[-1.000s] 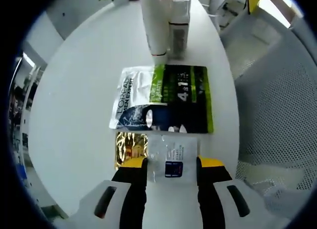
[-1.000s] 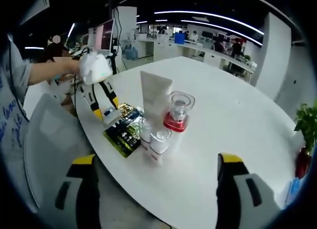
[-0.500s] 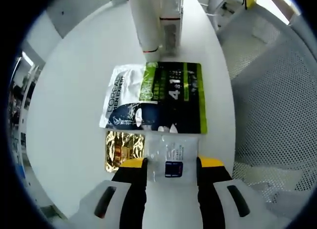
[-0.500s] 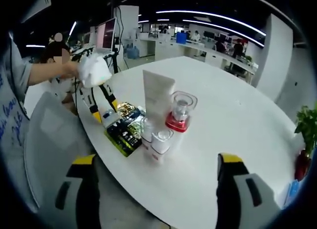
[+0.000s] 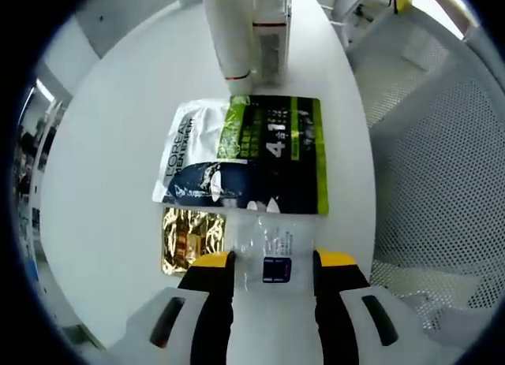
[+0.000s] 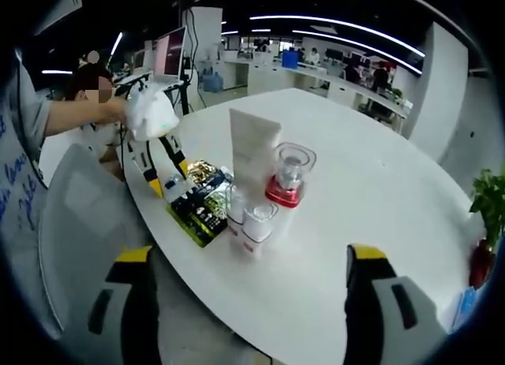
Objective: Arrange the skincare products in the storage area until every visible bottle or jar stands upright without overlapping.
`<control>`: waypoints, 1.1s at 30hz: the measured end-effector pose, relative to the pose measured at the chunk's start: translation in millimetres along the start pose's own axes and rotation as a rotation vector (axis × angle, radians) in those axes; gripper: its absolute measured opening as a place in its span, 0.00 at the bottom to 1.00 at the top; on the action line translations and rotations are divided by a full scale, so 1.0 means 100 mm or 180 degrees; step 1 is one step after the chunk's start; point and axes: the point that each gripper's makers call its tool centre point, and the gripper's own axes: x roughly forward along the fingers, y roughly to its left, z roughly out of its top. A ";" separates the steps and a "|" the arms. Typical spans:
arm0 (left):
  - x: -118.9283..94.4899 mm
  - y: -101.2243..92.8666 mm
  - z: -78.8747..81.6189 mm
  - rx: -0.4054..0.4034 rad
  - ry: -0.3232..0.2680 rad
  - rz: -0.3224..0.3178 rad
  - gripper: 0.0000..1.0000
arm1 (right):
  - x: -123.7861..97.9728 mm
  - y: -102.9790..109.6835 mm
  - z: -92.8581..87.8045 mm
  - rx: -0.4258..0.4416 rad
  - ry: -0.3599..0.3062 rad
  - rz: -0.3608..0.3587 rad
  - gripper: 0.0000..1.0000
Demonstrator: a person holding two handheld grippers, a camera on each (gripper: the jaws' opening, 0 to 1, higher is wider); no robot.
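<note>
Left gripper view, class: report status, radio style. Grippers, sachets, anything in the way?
Left gripper shut on clear plastic sachet. Right gripper open, hovering at white table edge. Gold foil sachet beside it; green-and-black mask packet lies ahead, before the upright white tube.

A white tube (image 6: 252, 154), a clear jar on a red base (image 6: 289, 178) and two small white bottles (image 6: 251, 225) are standing upright, clustered near the desk edge; flat sachets (image 5: 248, 155) are lying beside them.

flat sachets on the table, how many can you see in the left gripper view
3: a clear sachet between the left gripper jaws, a gold sachet beside it, and a large green-and-black sachet just beyond. More may hide underneath.
</note>
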 end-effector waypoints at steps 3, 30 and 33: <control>0.00 -0.01 0.00 0.0002 -0.0007 -0.0005 0.37 | 0.01 0.01 -0.02 0.0002 0.0012 0.0007 1.00; -0.06 0.05 0.00 -0.0005 -0.0147 0.0176 0.41 | 0.02 0.00 -0.02 -0.0005 0.0027 0.0004 1.00; -0.11 0.03 0.04 -0.0064 -0.0244 0.0187 0.41 | 0.02 0.01 -0.01 -0.0010 0.0026 0.0006 1.00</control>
